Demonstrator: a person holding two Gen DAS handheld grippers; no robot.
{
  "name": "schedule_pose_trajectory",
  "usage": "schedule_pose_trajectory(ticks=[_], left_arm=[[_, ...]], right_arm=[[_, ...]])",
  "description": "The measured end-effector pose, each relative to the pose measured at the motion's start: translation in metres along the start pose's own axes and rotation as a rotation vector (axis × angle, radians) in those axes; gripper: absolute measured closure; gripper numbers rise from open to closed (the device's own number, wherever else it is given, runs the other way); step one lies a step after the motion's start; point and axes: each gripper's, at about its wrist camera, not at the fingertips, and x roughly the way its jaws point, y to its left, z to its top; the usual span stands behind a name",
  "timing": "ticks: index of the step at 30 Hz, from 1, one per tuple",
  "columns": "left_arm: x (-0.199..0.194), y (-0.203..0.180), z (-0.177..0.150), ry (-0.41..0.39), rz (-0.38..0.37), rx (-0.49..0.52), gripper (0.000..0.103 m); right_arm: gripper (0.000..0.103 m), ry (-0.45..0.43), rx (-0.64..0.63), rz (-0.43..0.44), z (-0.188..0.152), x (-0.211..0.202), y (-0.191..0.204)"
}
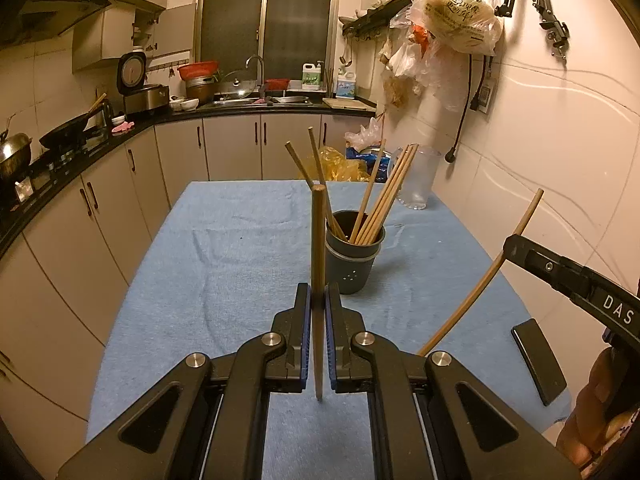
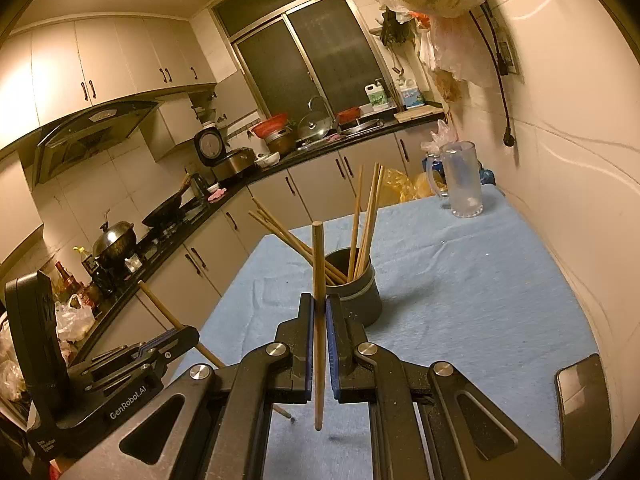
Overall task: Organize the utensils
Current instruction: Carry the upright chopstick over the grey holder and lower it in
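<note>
Near the middle of the table covered w/ a blue towel cloth [image 1: 224,248] stands a dark grey round plastic utensil cup [image 1: 354,258], holding approx. eight light wooden chopsticks [image 1: 384,196] that fan out above its rim; some lean left, the rest lean right. Left gripper [image 1: 319,312] sits just short of the cup, its black fingers w/ blue pads nearly closed, clamped on one upright wooden chopstick [image 1: 319,240]; the stick's top rises above the fingertips, its lower end hangs below them, over the cloth. Right gripper [image 2: 319,320] is likewise almost fully closed, pinching a second upright wooden chopstick [image 2: 318,264] between its blue pads, cup directly beyond; from the left wrist view this gripper comes in from the right edge, its stick slanting across. Toward the far right corner of the table stands a clear plastic jug w/ handle [image 2: 462,180], well apart from the cup; at the near right edge lies a flat black phone-like slab [image 1: 538,360], face up on the cloth.
</note>
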Motion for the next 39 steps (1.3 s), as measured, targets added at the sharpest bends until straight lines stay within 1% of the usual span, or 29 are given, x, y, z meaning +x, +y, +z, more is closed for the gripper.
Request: schedule_pose_trajectory(ticks=[15, 21, 26, 33, 39], left_arm=[[-0.021, -0.007, -0.004, -0.03, 0.002, 0.011, 0.097], [-0.025, -0.004, -0.002, -0.029, -0.013, 0.005, 0.097], [-0.022, -0.001, 0.001, -0.021, -0.016, -0.004, 0.097], [-0.009, 0.0, 0.007, -0.016, 0.024, -0.001, 0.097], [0.004, -0.001, 0.011, -0.004, 0.033, 0.01, 0.097]], right_arm=[[0.096, -0.035, -0.007, 0.002, -0.002, -0.024, 0.003], [0.096, -0.039, 0.003, -0.006, 0.001, -0.031, 0.001], [0.096, -0.041, 0.009, -0.014, 0.009, -0.029, -0.001], [0.096, -0.036, 0.022, -0.023, 0.017, -0.018, -0.008], [0.096, -0.022, 0.022, -0.031, 0.023, -0.007, -0.011]])
